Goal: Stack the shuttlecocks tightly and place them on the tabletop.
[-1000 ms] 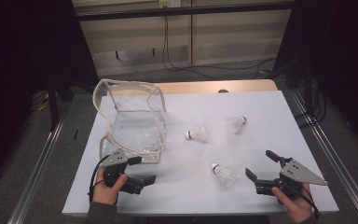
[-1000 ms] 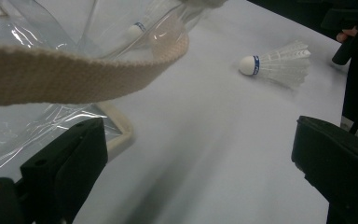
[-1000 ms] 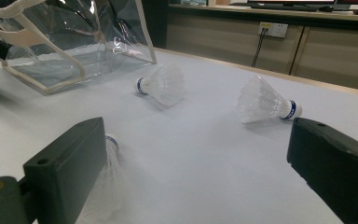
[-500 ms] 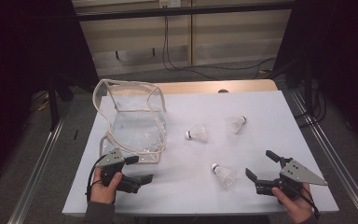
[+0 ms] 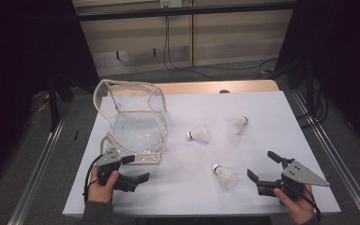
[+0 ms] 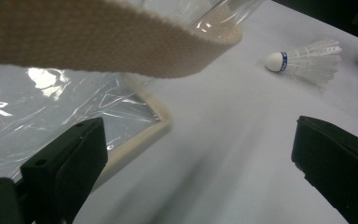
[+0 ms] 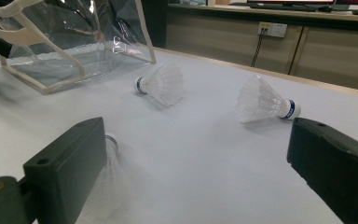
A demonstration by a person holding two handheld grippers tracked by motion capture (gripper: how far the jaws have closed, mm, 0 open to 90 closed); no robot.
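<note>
White tabletop before beige wall panels | your left gripper spread, empty, just beside the clear plastic bag with beige trim | your right gripper spread, empty, near the closest white feather shuttlecock | two more white shuttlecocks lie mid-tabletop, apart

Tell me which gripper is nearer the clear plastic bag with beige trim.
Left. The left gripper sits just in front of the clear plastic bag with beige trim, near its front edge. The right gripper is far across the white table, beyond a shuttlecock.
</note>
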